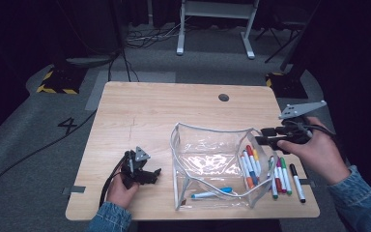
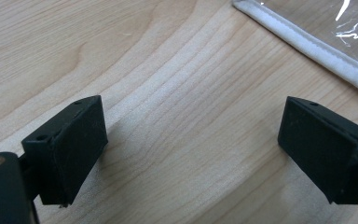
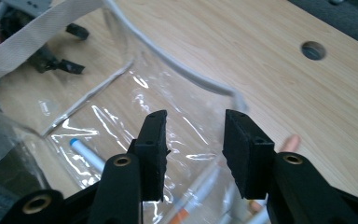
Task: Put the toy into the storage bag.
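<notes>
**Now: both grippers empty, pouch standing open between them**

Nearest you, a blue-capped marker (image 1: pixel 211 193) lies inside the clear pouch (image 1: pixel 207 159), close to its front edge. Your left gripper (image 1: pixel 147 173) rests low on the table (image 1: pixel 149 111) just left of the pouch; in the left gripper view its jaws stand wide apart with only bare wood between them, and the pouch's white piped edge (image 2: pixel 307 42) crosses the upper right corner. Nothing is gripped there.

To the right, a bundle of coloured markers (image 1: pixel 249 166) sits against the pouch's right wall, and a few more markers (image 1: pixel 285 176) lie loose on the table just outside it, a black-capped one (image 1: pixel 297 182) farthest right.

Farther back, your right gripper (image 1: pixel 265 137) is held above the pouch's right rim, pointing left. In the right gripper view its jaws are partly apart with nothing between the pads (image 3: pixel 154 154); you look down through them into the pouch, where the blue-capped marker shows at lower left.

Beyond the pouch, the table runs bare to a round cable hole (image 1: pixel 223 97) near its far edge.
</notes>
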